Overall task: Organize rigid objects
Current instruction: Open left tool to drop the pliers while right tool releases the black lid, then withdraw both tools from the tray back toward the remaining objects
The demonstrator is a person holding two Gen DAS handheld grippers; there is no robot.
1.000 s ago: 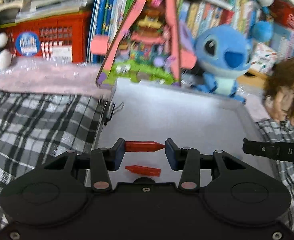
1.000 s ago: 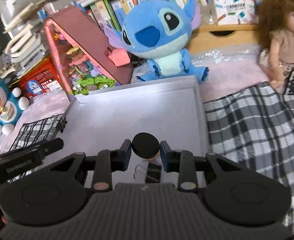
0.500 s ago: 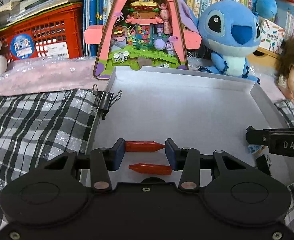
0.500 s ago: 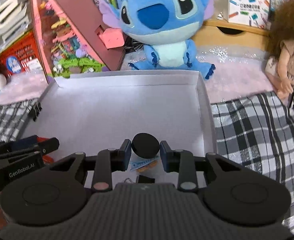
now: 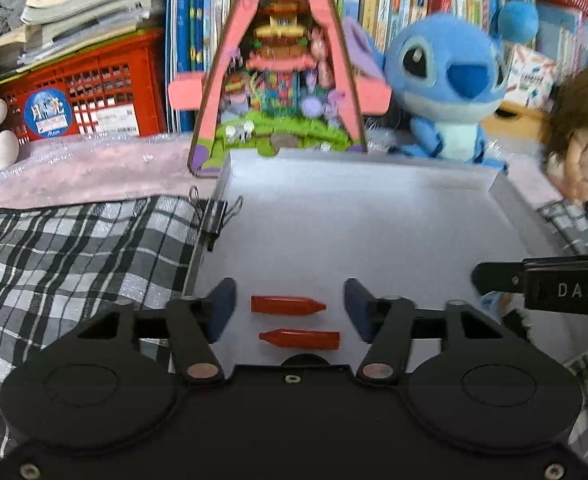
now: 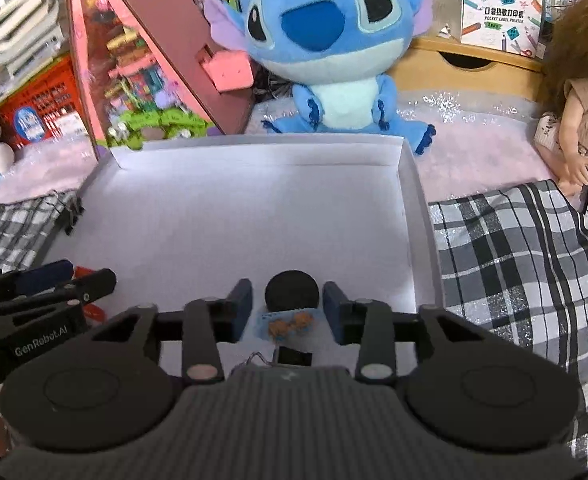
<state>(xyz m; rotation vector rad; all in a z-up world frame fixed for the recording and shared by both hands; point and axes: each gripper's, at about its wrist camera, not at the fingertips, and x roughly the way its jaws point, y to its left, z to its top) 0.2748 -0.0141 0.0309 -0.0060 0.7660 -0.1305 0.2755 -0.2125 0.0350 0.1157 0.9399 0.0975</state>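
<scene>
Both releases are seen at once. The left hand-held gripper (image 5: 290,308) had been clamped on a red crayon (image 5: 288,305) a second ago; its jaws are now opening, pads clear of both ends, and the crayon is left lying flat on the floor of the white tray (image 5: 354,216). A second red crayon (image 5: 300,339) lies just beside it at 6 o'clock, pointing the opposite way.

The right hand-held gripper (image 6: 287,310) had been closed on a black round cap (image 6: 292,291); its jaws are opening too, with a gap seen on each side of the cap. The cap is set on the tray floor near the front edge, toward the right wall (image 6: 418,240). At its 6 o'clock a small blue card with orange print (image 6: 288,323) is seen, and below that a black binder clip (image 6: 292,356), partly hidden by the gripper body.

Another binder clip (image 5: 216,220) is fixed on the tray's left wall, at 10 o'clock from the crayons.

Judged from this: both drops are done, like with like, and both grippers are freed for the next pick. No further loose items are visible on the checked cloth (image 5: 74,256).
</scene>
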